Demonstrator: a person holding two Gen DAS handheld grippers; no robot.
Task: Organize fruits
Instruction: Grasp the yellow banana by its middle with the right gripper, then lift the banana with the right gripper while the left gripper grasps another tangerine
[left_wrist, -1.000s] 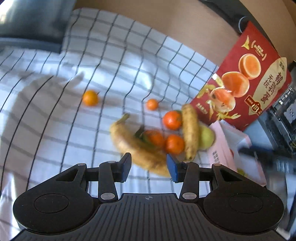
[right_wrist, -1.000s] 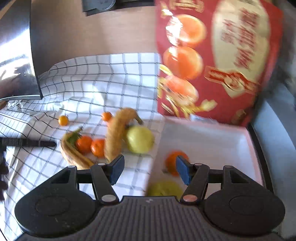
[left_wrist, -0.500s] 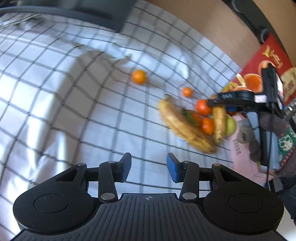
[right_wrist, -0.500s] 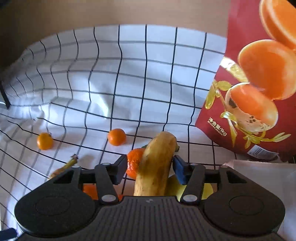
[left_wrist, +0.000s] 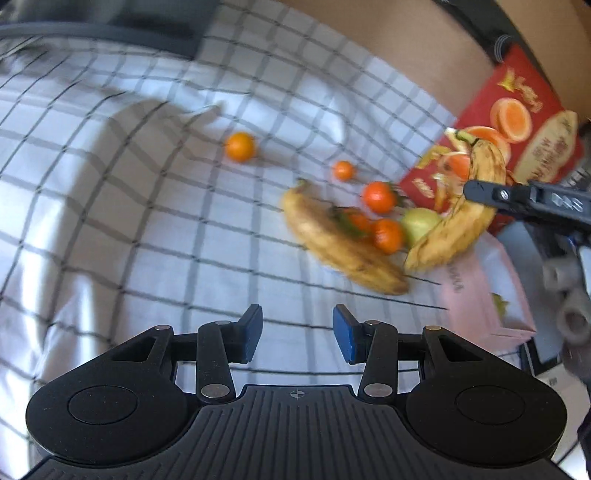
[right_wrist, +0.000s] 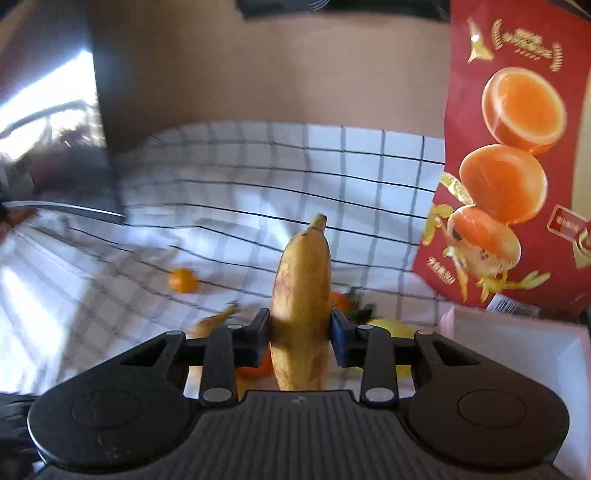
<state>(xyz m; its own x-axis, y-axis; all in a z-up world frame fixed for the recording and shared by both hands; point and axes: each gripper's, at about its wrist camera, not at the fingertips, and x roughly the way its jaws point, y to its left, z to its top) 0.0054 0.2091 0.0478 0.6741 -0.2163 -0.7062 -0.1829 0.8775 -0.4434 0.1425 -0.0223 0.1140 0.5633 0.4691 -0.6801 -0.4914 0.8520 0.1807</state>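
My right gripper is closing its jaws on a spotted yellow banana, and both pads press its sides. The left wrist view shows that banana lifted off the checked cloth, tip up, in the right gripper. A second banana lies on the cloth beside three tangerines and a green apple. Two small tangerines lie apart, farther back. My left gripper hangs open above bare cloth, short of the fruit pile.
A red snack bag stands upright at the right behind the fruit. A pale pink open box sits at the right edge of the cloth, with a greenish fruit inside. A dark object stands at the back left.
The right gripper's jaws came together on the banana and raised it off the pile. The left gripper drifted back from the fruit, staying open.
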